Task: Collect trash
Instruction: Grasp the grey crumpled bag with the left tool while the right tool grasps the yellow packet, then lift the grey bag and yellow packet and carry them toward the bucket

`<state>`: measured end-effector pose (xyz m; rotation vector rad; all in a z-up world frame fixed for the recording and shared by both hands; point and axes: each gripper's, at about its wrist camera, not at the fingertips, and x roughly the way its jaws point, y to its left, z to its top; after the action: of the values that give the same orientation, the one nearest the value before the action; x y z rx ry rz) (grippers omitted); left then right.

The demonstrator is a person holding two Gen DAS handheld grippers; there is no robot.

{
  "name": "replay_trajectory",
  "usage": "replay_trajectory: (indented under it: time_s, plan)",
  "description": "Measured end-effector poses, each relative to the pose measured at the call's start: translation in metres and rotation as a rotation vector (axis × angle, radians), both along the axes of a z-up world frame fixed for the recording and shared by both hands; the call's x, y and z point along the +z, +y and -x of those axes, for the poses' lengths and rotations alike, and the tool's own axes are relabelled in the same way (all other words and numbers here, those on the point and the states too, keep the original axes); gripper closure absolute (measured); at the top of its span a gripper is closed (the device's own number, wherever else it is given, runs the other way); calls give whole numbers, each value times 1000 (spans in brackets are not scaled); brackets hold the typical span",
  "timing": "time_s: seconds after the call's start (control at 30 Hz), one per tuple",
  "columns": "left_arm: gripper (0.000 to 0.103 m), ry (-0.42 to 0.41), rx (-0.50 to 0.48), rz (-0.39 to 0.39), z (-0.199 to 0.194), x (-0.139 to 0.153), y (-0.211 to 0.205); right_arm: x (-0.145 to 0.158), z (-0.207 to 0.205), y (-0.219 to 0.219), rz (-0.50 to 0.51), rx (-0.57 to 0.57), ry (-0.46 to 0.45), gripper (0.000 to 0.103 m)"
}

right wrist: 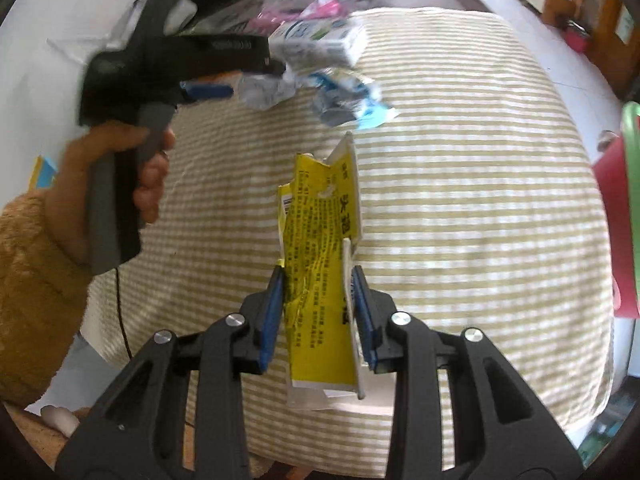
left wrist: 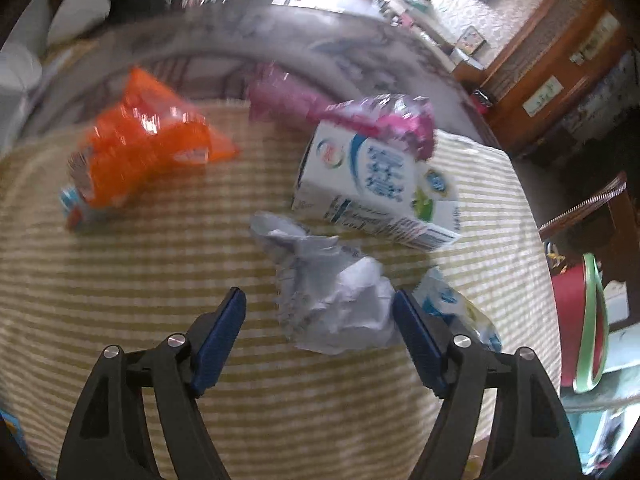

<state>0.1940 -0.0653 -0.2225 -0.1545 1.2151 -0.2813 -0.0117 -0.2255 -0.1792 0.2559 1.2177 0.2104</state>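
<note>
Left gripper (left wrist: 318,312) — fingers spread, pointing steeply down at the table (left wrist: 120,280), which carries a green-and-white striped cloth. A crumpled white paper wad (left wrist: 332,300) lies between the fingers, nearer the right-hand one; whether that pad touches it cannot be told. The left-hand pad stands clear of it.

Trash around the wad, by the left wrist view:
- milk carton (left wrist: 372,184), white and blue, lying on its side at 12 o'clock, just beside the wad;
- pink foil wrapper (left wrist: 384,120) resting on the carton's far end;
- orange plastic wrapper (left wrist: 148,144) at 10 o'clock, well apart;
- a crushed blue-and-white package (left wrist: 452,304) at 3 o'clock, partly hidden behind the right-hand finger.

Right gripper (right wrist: 318,276) — fingers pinching a torn yellow printed packet (right wrist: 320,240), pads pressed on both sides. The packet's far end points toward 12 o'clock, over the striped cloth.

In the right wrist view the left gripper appears at 10 o'clock, held by a hand (right wrist: 116,184) in a tan fleecy sleeve (right wrist: 32,288), over the same cluster of trash. The view is motion-blurred there.
</note>
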Motion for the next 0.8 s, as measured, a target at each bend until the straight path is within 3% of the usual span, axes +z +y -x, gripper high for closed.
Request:
replay_trajectory:
  time_s: [0.03, 0.13, 0.33, 0.6, 0.8]
  plan:
    - [49, 4, -3, 19, 1, -2, 2, 0, 1, 1, -1, -9, -5, 70]
    - [52, -39, -12, -8, 9, 7, 4, 4, 0, 0, -8, -26, -16, 70]
    - [53, -130, 16, 38, 48, 47, 32, 14, -6, 2, -4, -45, -60, 70]
    - [52, -280, 57, -126, 99, 93, 48, 44, -20, 6, 0, -52, -167, 70]
    - [51, -351, 63, -154, 117, 122, 52, 83, -33, 13, -6, -42, -302, 70]
